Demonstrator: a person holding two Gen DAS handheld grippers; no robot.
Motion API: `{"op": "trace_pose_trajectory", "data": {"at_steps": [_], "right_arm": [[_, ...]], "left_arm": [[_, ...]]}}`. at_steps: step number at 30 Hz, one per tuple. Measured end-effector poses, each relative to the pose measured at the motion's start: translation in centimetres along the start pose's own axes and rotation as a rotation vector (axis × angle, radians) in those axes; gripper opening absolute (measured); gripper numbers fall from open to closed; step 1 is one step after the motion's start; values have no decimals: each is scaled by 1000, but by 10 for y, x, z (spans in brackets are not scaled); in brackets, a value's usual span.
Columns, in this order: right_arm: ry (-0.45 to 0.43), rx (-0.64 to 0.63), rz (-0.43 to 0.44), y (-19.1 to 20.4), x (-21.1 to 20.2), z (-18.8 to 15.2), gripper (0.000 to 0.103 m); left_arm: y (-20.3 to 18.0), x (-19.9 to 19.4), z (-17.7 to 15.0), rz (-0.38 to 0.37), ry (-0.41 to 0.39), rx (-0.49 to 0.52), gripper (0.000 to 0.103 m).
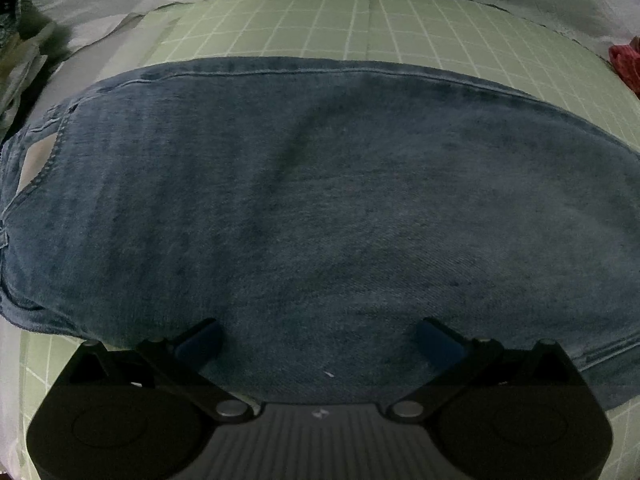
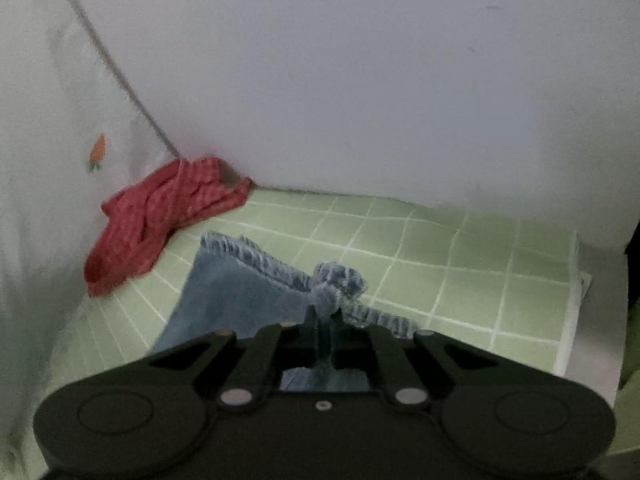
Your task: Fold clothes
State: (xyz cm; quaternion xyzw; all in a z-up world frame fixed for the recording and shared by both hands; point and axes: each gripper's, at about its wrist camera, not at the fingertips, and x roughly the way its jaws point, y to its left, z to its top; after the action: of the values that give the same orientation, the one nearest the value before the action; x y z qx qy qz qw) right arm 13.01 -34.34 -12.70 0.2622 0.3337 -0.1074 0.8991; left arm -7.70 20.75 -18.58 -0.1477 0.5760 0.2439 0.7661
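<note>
Frayed denim hem [image 2: 256, 258] between right jaws

The jeans [image 1: 320, 200] lie spread across the checked sheet [image 1: 280, 20]. Beyond their frayed hem [image 2: 256, 256], a crumpled cloth [image 2: 160, 216] sits in the wall corner.

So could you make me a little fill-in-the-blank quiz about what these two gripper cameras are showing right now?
1. The right gripper is shut on the frayed hem of the blue ____ garment.
2. The left gripper hovers over the same garment with its jaws ____.
3. The crumpled checked cloth near the wall is ____ in colour.
4. The bed sheet is pale green with a white ____ pattern.

Missing words: denim; open; red; grid
</note>
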Motion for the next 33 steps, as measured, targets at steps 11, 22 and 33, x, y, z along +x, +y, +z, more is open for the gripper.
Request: {"op": "trace_pose_trajectory", "data": {"at_steps": [11,22,33], "right_arm": [[-172,-52,53,24,-54,38,5],[46,-210,-274,-16,11,-15,51],[55,-512,38,60,9,-48,103]], "left_arm": [[5,-6,6,-33,91,96,103],[6,4,7,-25,102,93,103],[1,-3,-10,6,2,8,103]]}}
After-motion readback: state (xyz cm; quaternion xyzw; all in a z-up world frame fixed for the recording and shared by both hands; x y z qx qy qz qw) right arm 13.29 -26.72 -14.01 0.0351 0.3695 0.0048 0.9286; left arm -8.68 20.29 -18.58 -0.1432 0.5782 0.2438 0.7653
